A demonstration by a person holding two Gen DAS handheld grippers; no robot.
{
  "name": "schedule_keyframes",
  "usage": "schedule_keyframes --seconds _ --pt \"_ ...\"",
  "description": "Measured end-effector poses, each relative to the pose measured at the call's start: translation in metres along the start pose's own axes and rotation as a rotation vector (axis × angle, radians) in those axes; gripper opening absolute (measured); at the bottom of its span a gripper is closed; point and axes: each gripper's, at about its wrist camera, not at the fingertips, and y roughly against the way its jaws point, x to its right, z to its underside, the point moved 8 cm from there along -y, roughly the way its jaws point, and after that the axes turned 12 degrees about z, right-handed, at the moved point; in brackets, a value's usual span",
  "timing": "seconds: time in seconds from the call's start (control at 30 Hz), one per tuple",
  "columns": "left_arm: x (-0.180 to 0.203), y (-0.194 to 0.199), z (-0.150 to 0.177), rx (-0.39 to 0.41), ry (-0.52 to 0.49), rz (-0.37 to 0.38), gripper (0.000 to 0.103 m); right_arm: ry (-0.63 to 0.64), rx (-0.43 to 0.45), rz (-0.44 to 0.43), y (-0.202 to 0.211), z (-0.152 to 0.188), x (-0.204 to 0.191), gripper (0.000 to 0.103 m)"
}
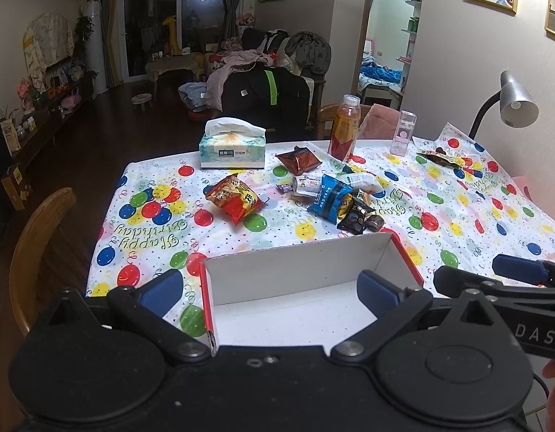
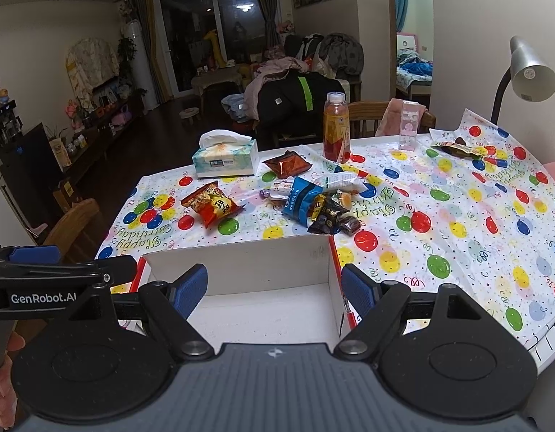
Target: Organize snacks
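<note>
Blue pads tip both grippers, and both hang with jaws spread wide over the near end of a white box [image 1: 306,277] with red outer sides; neither holds anything. The left gripper [image 1: 270,289] has one pad outside the box's left wall and the other above its floor. The right gripper [image 2: 275,289] has its left pad over the box floor and its right pad just outside the right wall. Each gripper shows at the edge of the other's view.

The box sits open-topped and empty on a balloon-print cloth [image 1: 457,208] reading "Happy Birthday". At the left edge stands a wooden chair [image 1: 36,237]. On the cloth, farthest left, a tissue box [image 1: 232,147] sits near the far edge. In front of it, well apart from the box, lies a red bag [image 1: 234,198]. Right of that, farther back, lies a brown packet [image 1: 299,160]. A heap of snacks lies just beyond the box's far right corner: a blue bag [image 1: 327,198], a white packet [image 1: 360,180] behind it, and dark packets [image 1: 360,217] nearest the box.

Behind the heap a bottle [image 1: 344,129] of orange drink stands upright, with a clear container [image 1: 403,133] to its right. Farther right, one more packet [image 1: 441,156] lies alone near the far edge, below a silver lamp [image 1: 516,102].
</note>
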Motion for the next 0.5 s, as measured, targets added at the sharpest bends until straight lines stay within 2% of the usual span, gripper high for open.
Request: schedule_keyframes --seconds 0.33,0.5 --pt "-0.005 0.005 0.000 0.001 -0.001 0.030 0.103 -0.003 0.011 0.031 0.010 0.002 -0.008 0.082" --pt "-0.005 -0.003 0.002 -0.011 -0.003 0.046 0.103 -0.017 -0.016 0.023 0.005 0.002 -0.005 0.082"
